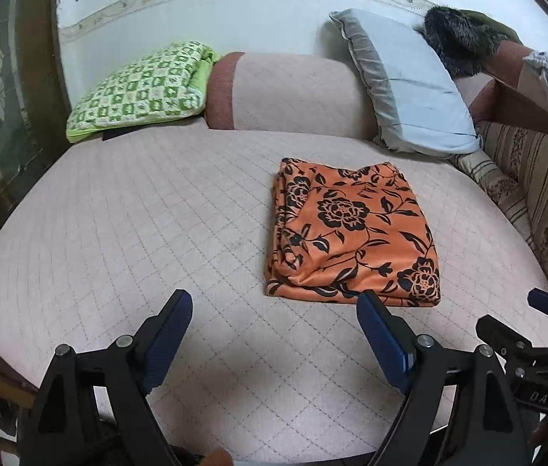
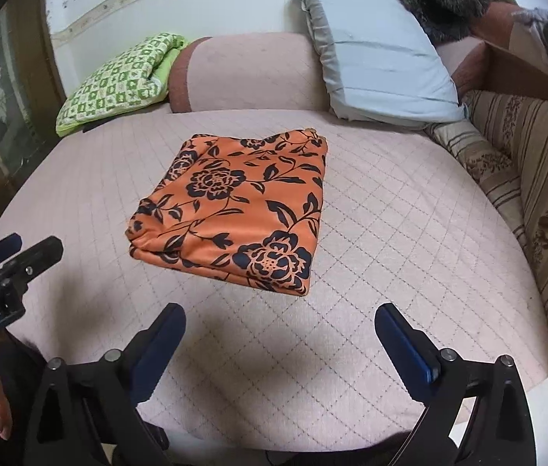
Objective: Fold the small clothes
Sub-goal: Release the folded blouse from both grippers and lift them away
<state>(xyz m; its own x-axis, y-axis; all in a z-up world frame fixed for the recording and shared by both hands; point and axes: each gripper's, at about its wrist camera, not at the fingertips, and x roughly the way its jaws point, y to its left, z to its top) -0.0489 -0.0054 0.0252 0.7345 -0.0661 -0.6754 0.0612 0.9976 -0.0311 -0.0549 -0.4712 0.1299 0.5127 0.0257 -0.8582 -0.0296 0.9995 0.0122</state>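
although the orange floral cloth (image 2: 231, 209) already lies folded into a thick, roughly square stack, its layered edges on the left side sit slightly uneven. it rests flat on the pink quilted bed (image 2: 371, 272), toward the middle, well apart from the pillows at the head. neither tool touches it. the left gripper (image 1: 274, 306) hangs over bare quilt just in front of the cloth's near edge, jaws spread wide and empty. the right gripper (image 2: 279, 320) likewise stands off the near edge, jaws spread wide, nothing between them.

judgement: the folding of this piece appears complete and the step in hand is the release and pull-back. the next move calls either for squaring the loose left edges or for fetching another garment; none is visible on the bed.

outward from the cloth: a pale blue pillow (image 2: 382, 62) leans at the head, a green checked cushion (image 2: 114, 85) lies at the far left, a pink bolster (image 2: 250, 73) sits between them, and a striped floral cushion (image 2: 538, 163) lines the right side.
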